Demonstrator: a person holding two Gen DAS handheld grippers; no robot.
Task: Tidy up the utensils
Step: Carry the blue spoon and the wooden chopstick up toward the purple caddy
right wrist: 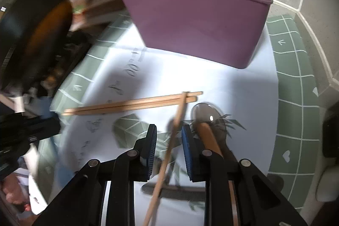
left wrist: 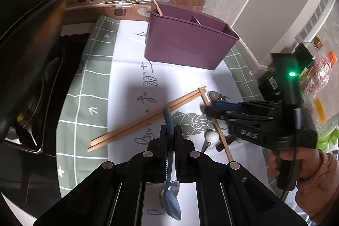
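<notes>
A blue spoon (left wrist: 169,135) is clamped by its handle in the left gripper (left wrist: 170,130) above the table, while a single chopstick (right wrist: 169,149) is straddled, untouched, by the right gripper's (right wrist: 169,135) narrowly parted jaws before the purple holder (right wrist: 197,20).

A purple plastic caddy (left wrist: 186,43) stands on a white cloth with black script (left wrist: 127,82), bordered by sage-green white-gridded fabric (left wrist: 84,99). Light tan wooden chopsticks (left wrist: 146,118) and a slate-blue spoon (left wrist: 170,162) show.

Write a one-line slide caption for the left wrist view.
Left gripper shut on a blue spoon, facing the purple utensil caddy; chopsticks lie loose on the mat.
</notes>
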